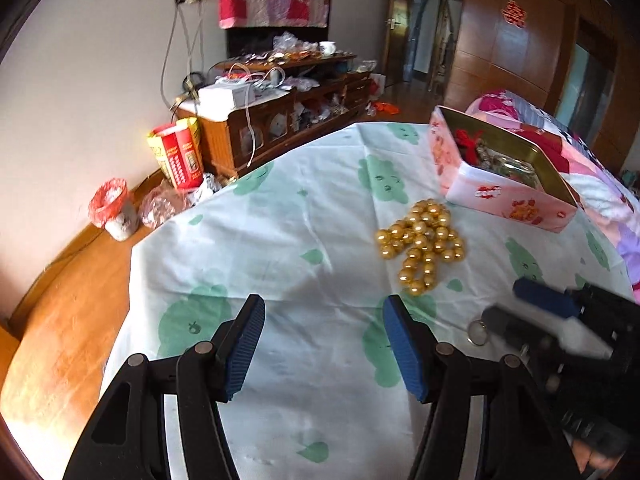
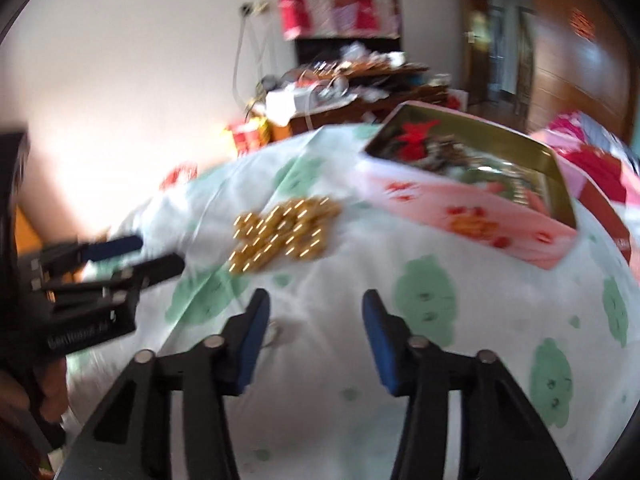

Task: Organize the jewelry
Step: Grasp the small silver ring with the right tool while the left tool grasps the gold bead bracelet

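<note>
A heap of gold bead necklace (image 1: 422, 245) lies on the white cloth with green prints (image 1: 304, 216), in front of an open pink tin box (image 1: 508, 196) holding red and metallic jewelry. A small silver ring (image 1: 477, 331) lies on the cloth by the right gripper's fingertips. My left gripper (image 1: 323, 312) is open and empty, short of the beads. My right gripper (image 2: 316, 308) is open and empty; it shows in the left wrist view (image 1: 508, 300) at right. The right wrist view is blurred; it shows the beads (image 2: 280, 236), the tin (image 2: 472, 204) and the left gripper (image 2: 156, 254).
The cloth-covered table drops off at left to a wooden floor (image 1: 68, 320). A cluttered wooden cabinet (image 1: 272, 116), red-yellow boxes (image 1: 180, 156) and bags stand along the far wall. A bed with pink bedding (image 1: 580, 168) lies behind the tin.
</note>
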### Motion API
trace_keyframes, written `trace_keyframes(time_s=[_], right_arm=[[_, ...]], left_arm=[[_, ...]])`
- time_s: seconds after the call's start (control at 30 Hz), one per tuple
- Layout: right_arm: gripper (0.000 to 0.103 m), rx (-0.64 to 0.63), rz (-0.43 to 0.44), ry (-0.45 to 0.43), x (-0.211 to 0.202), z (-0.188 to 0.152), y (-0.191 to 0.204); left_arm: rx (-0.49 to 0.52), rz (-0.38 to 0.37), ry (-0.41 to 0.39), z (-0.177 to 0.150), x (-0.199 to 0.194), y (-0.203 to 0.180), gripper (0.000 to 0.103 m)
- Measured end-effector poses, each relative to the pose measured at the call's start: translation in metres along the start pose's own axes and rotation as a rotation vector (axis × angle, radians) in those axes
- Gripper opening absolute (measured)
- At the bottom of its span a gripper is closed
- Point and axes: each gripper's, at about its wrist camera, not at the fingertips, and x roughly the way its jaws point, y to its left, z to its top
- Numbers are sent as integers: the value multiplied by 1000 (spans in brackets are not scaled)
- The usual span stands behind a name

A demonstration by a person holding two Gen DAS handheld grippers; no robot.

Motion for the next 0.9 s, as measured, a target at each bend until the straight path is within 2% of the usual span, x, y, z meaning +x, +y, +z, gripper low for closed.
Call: trace_keyframes(time_s=[0.17, 0.3, 0.43, 0.47, 0.5, 0.53, 0.7, 0.9], right_arm=[[46, -96, 50, 25, 4, -4, 19], [46, -141, 36, 96, 17, -8, 29], [39, -175, 16, 93, 17, -8, 33], [36, -171, 16, 92, 17, -8, 31], [27, -166, 14, 92, 17, -8, 30], [25, -156, 11, 91, 16, -8, 28], [24, -75, 69, 74, 12, -8, 14], [24, 6, 76, -38, -8, -7, 0]], left_arm=[[-38, -5, 15, -3, 0, 8, 62], [-24, -4, 11, -3, -1, 6, 62], [-27, -6, 15, -3, -1, 7, 62], [-29, -9, 15, -3, -1, 7, 62], [-31, -12, 16, -3, -1, 8, 62], [-33, -13, 19, -3, -1, 8, 62], [-28, -13, 21, -3, 0, 8, 62], [51, -65, -22, 7, -4, -8, 62]])
